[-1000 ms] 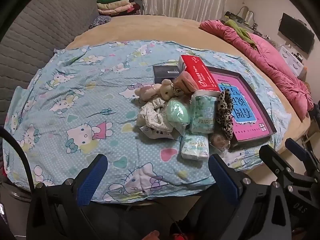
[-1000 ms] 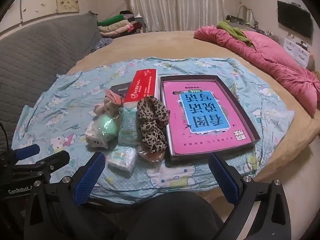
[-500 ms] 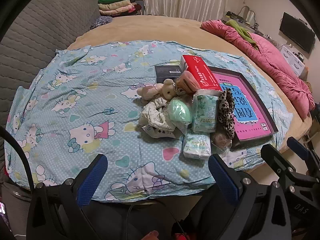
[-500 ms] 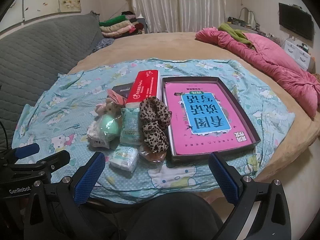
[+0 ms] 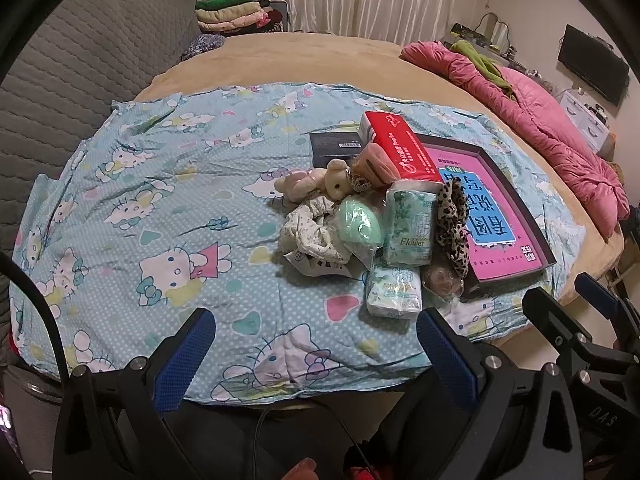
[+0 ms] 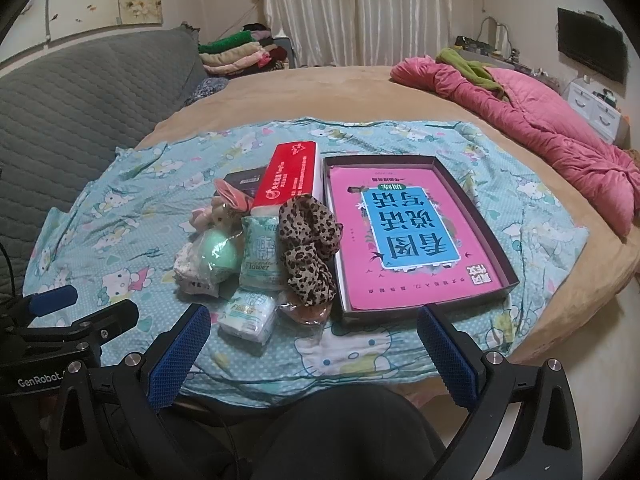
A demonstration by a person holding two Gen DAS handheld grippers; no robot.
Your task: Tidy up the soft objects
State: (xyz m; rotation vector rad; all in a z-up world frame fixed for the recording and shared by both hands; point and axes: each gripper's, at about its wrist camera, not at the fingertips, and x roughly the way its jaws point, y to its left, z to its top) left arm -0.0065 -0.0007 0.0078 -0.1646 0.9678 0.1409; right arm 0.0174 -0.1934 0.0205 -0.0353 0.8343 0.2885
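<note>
A pile of soft things lies on the Hello Kitty cloth [image 5: 168, 208]: a leopard scrunchie [image 6: 308, 240], a white floral scrunchie [image 5: 308, 232], a mint puff in a bag [image 5: 360, 226], two tissue packs [image 6: 260, 258] [image 6: 248, 314], a small plush bear [image 5: 334, 182] and a brown puff in a bag [image 6: 306, 312]. A dark open box [image 6: 472, 292] with a pink-and-blue book [image 6: 408, 236] lies right of the pile. My left gripper [image 5: 316, 350] is open and empty, short of the pile. My right gripper [image 6: 312, 348] is open and empty at the cloth's near edge.
A red box [image 6: 290, 178] lies behind the pile beside a black box [image 5: 336, 146]. A pink quilt [image 6: 552, 136] lies at the bed's right. A grey quilted sofa back [image 6: 80, 92] stands left. Folded clothes [image 6: 240, 54] are stacked at the back.
Both grippers have risen and tilted slightly; the pile sits a little lower and closer in both views. Nothing on the bed has moved.
</note>
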